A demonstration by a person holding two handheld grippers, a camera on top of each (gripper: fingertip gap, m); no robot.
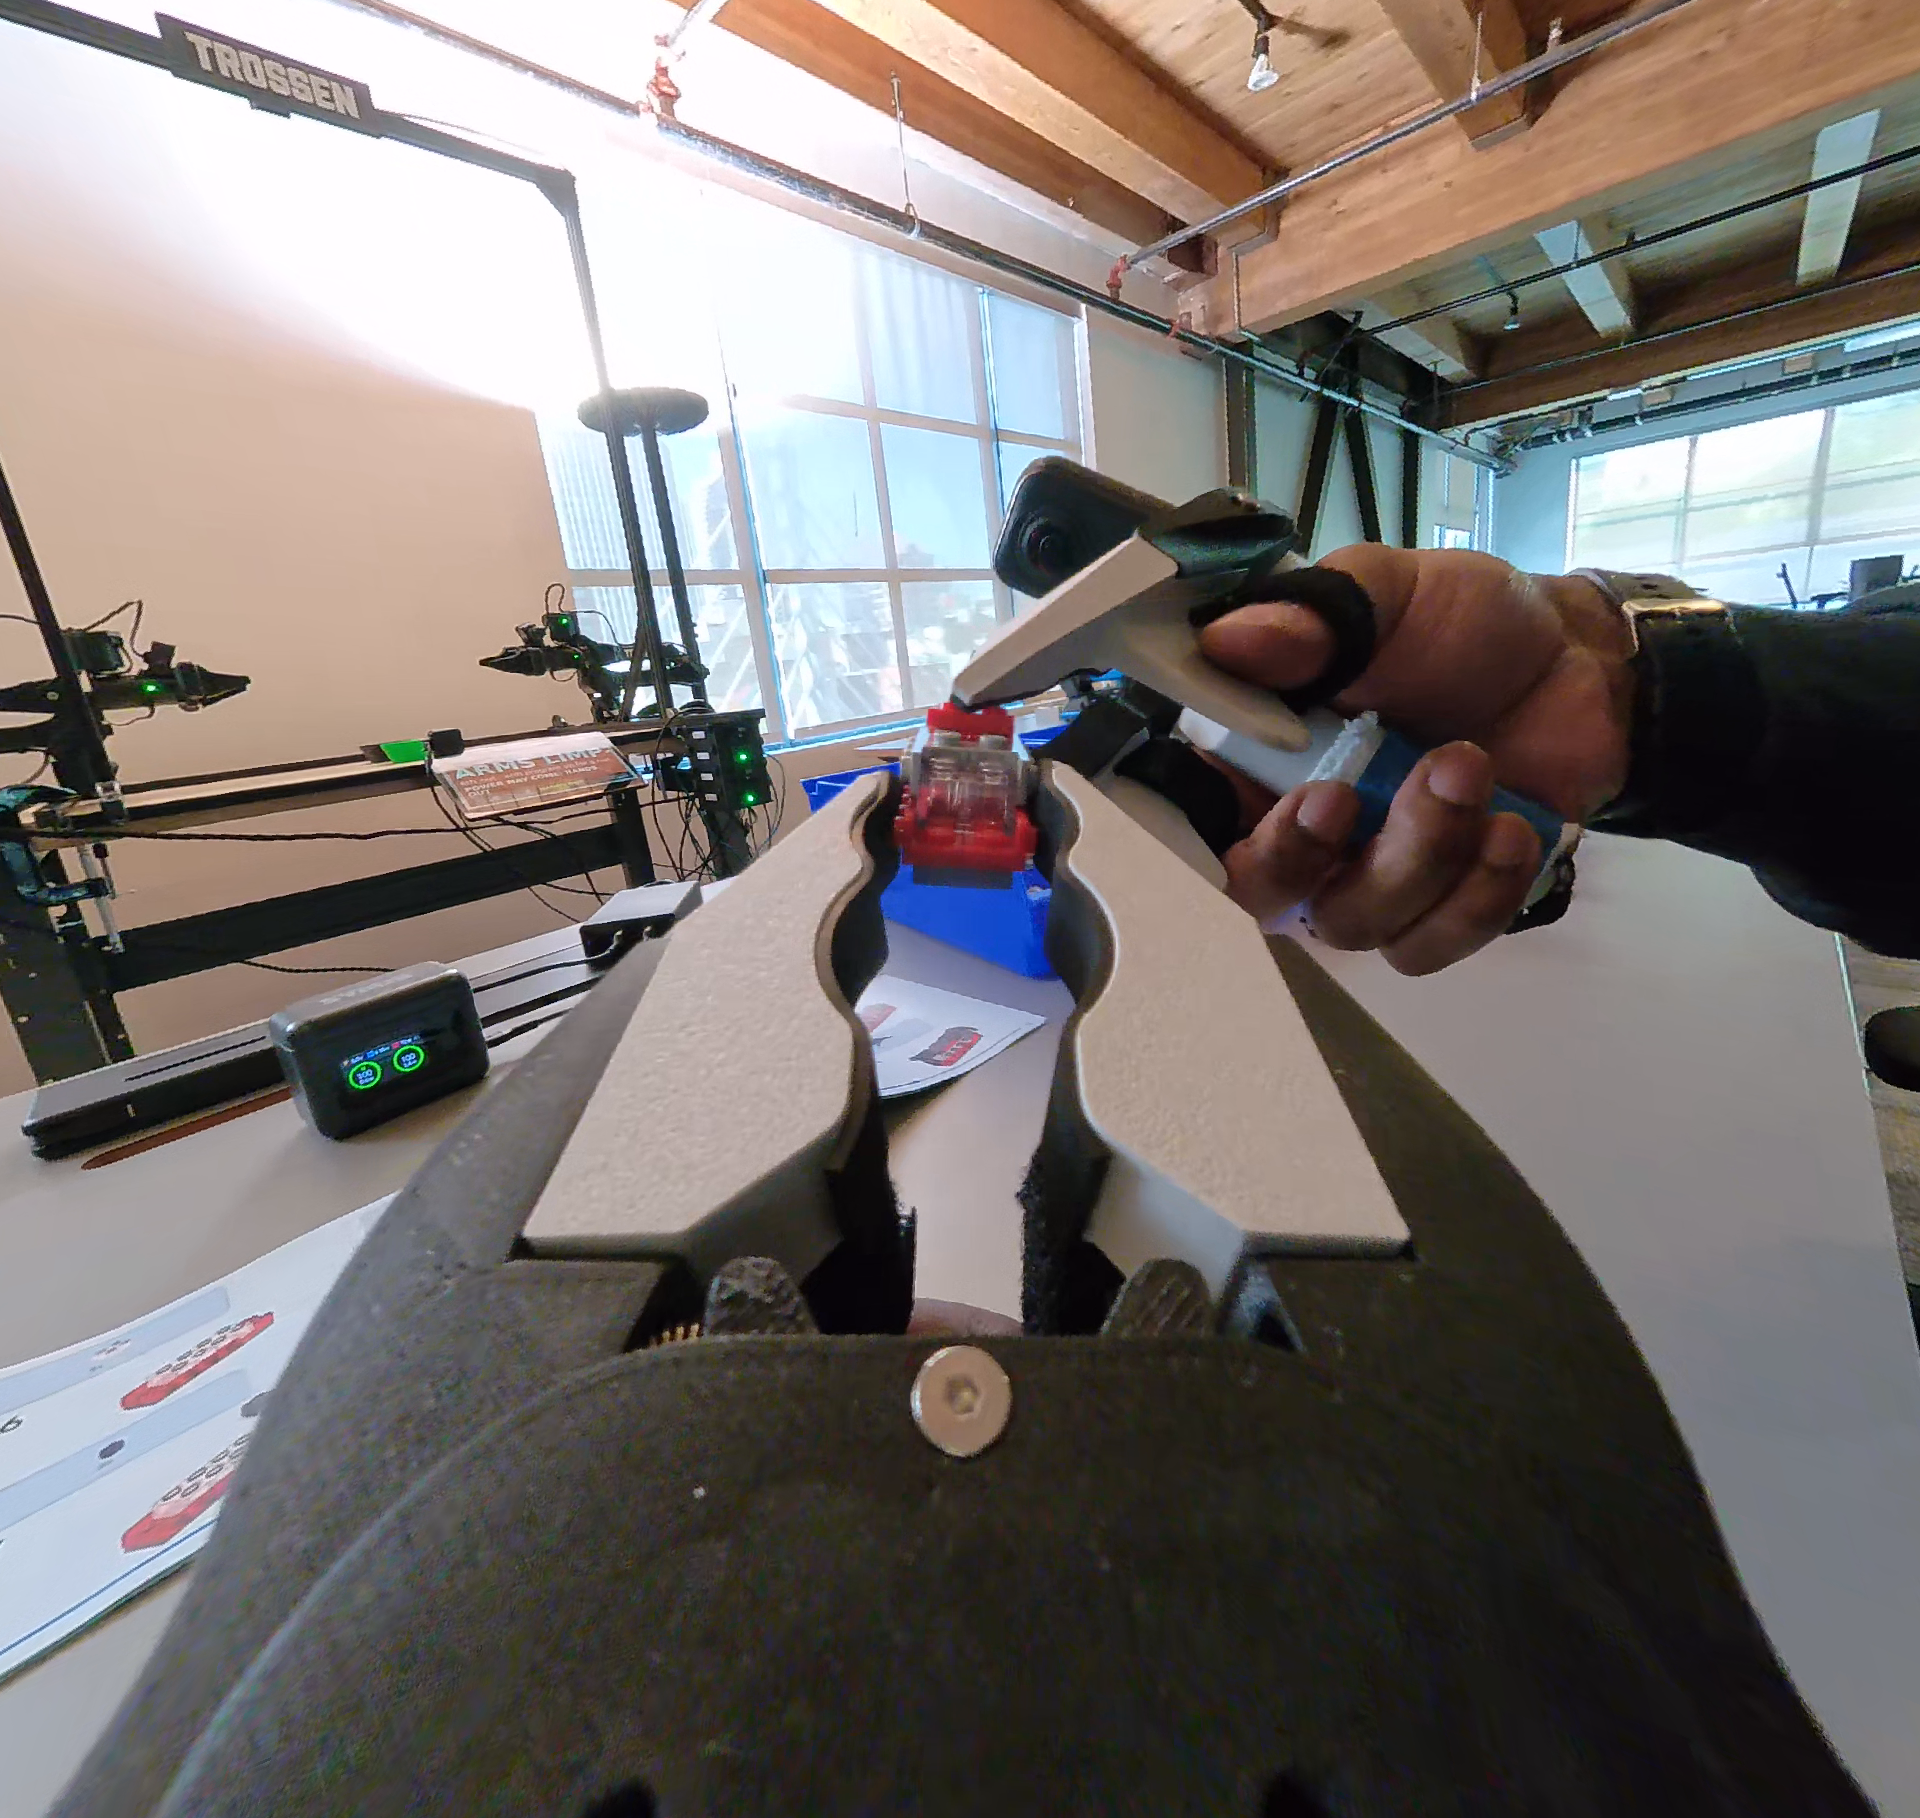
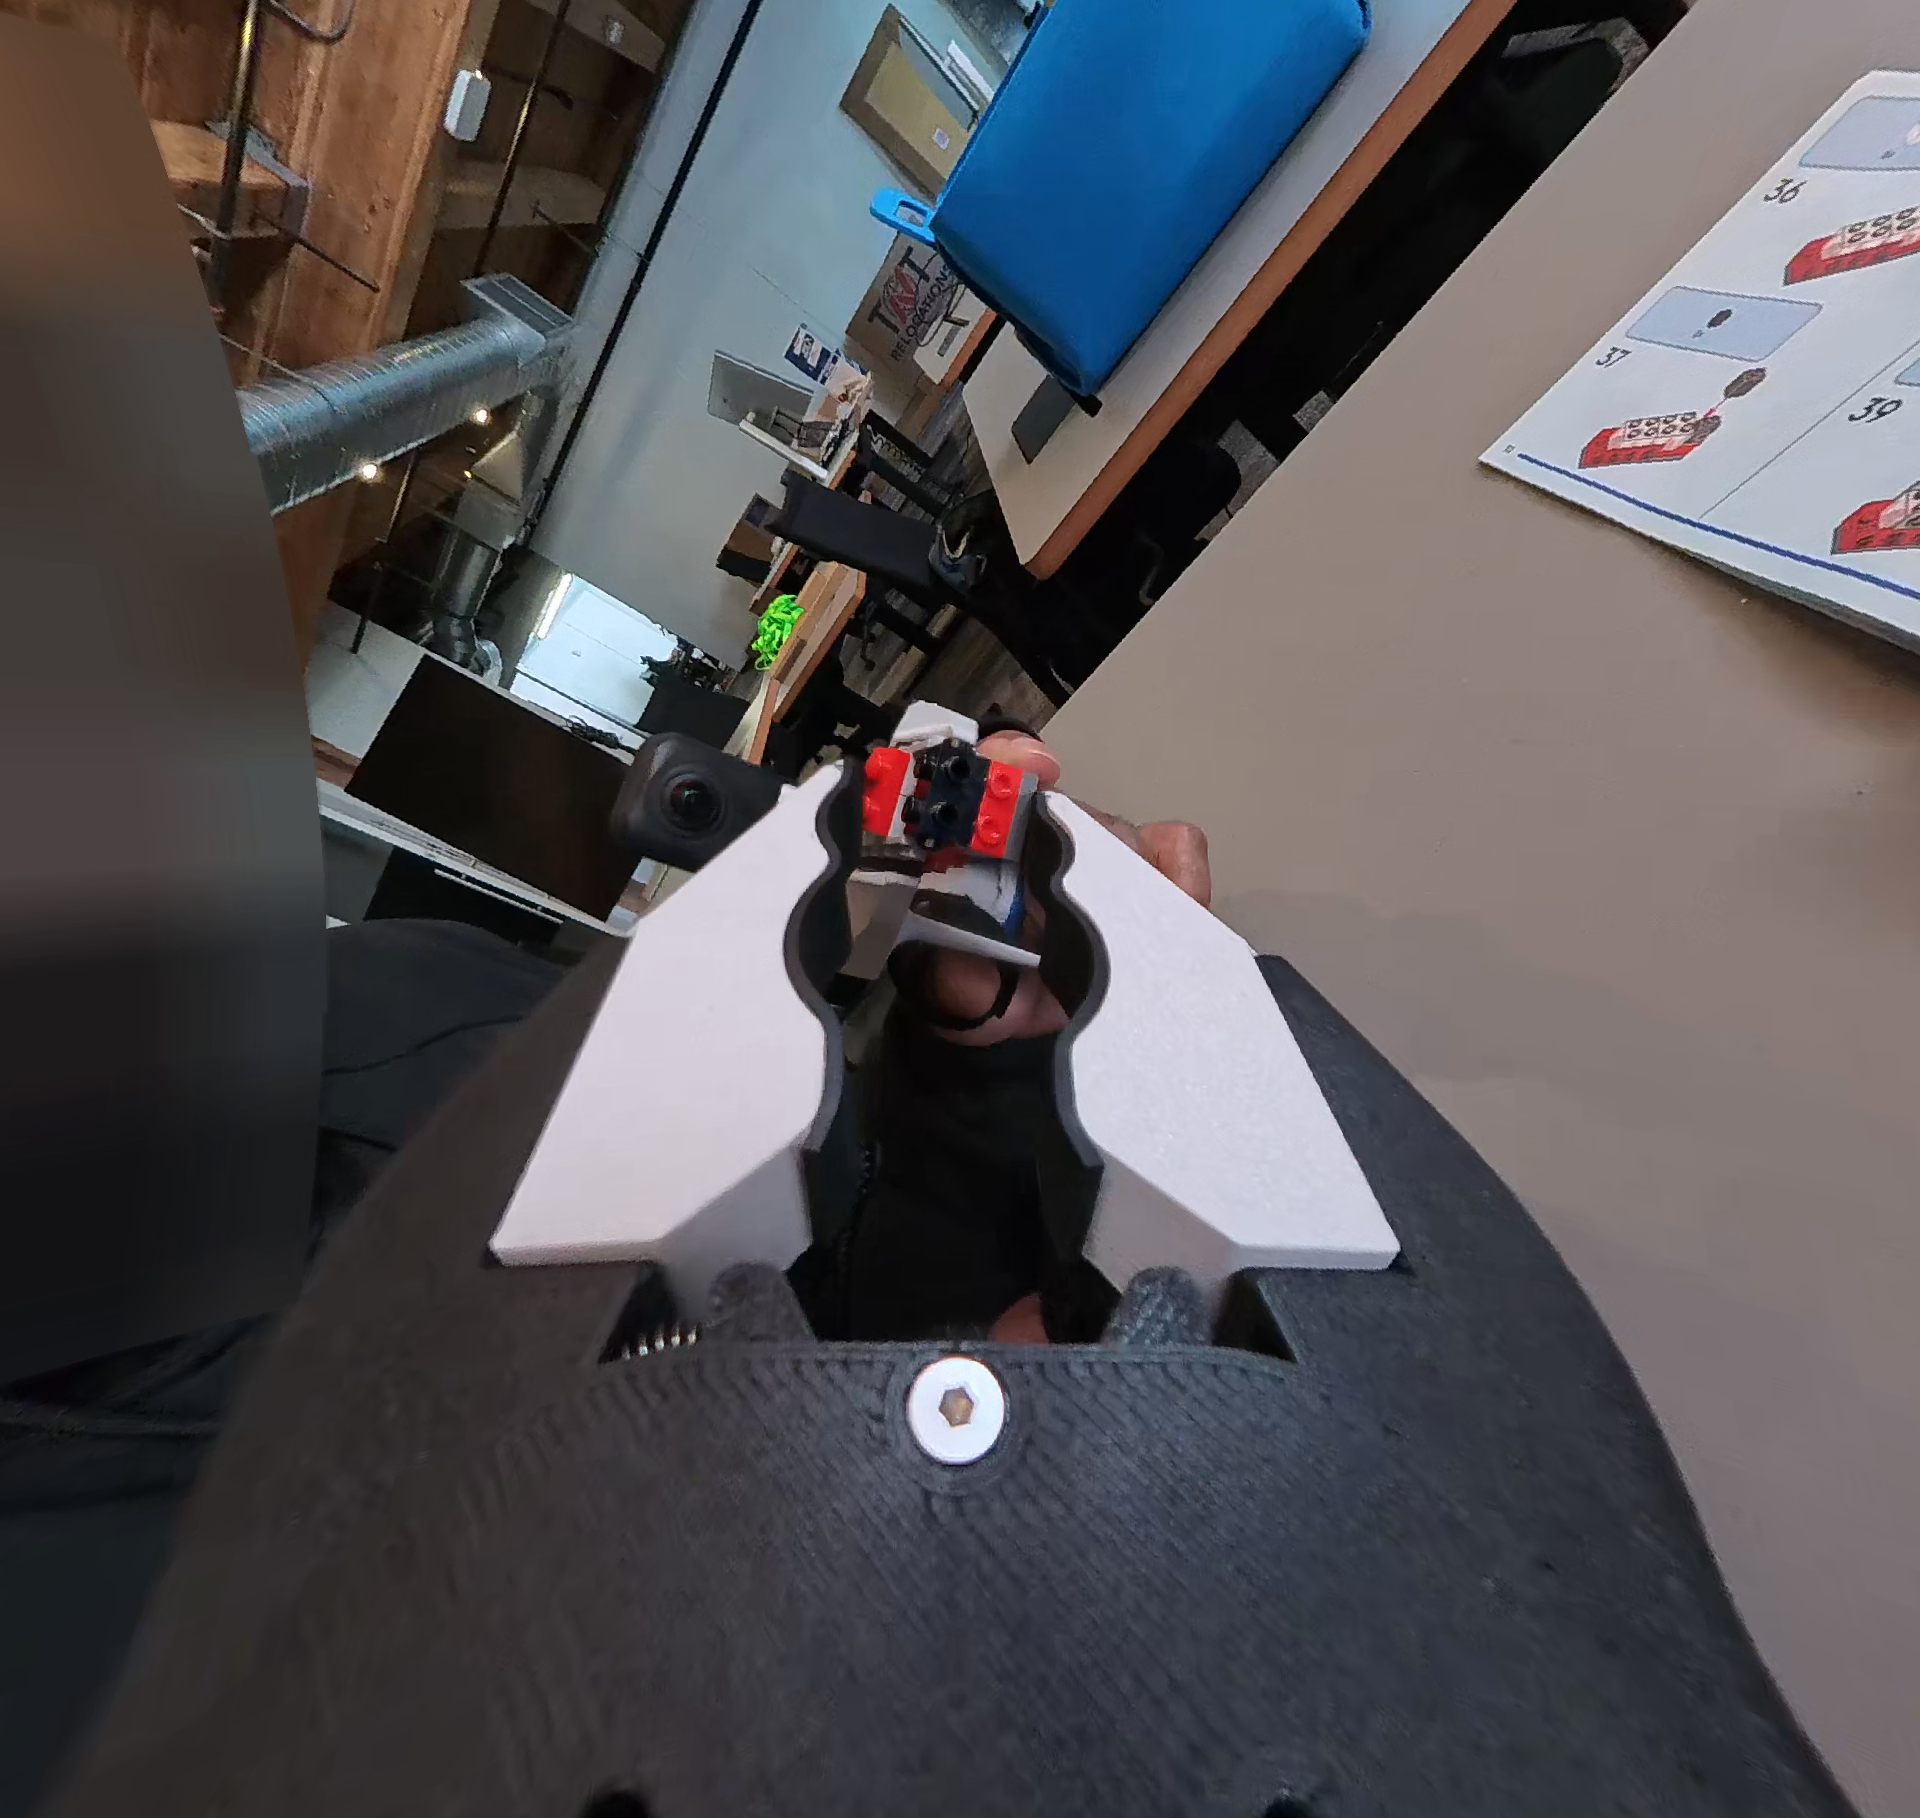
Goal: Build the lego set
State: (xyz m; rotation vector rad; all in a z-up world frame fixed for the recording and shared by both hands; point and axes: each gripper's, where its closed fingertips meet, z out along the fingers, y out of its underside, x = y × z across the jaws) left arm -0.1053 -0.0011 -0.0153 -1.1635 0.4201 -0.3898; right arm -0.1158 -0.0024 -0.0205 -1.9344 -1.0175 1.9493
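- The left gripper (image 1: pixel 961 812) holds the red, grey and clear lego model (image 1: pixel 964 800) clamped between its fingers, lifted above the bench (image 1: pixel 1558 1197) and the blue parts bin (image 1: pixel 971 921).
- The right gripper (image 1: pixel 982 700) touches the model's top end with its fingers; whether they pinch a piece cannot be told.
- The step looks like seating a small piece; next calls for steady pressing, checked against the instruction sheet (image 2: pixel 1766 397).

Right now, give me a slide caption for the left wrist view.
Left gripper holds the red Lego build off the table while the right gripper touches its top.
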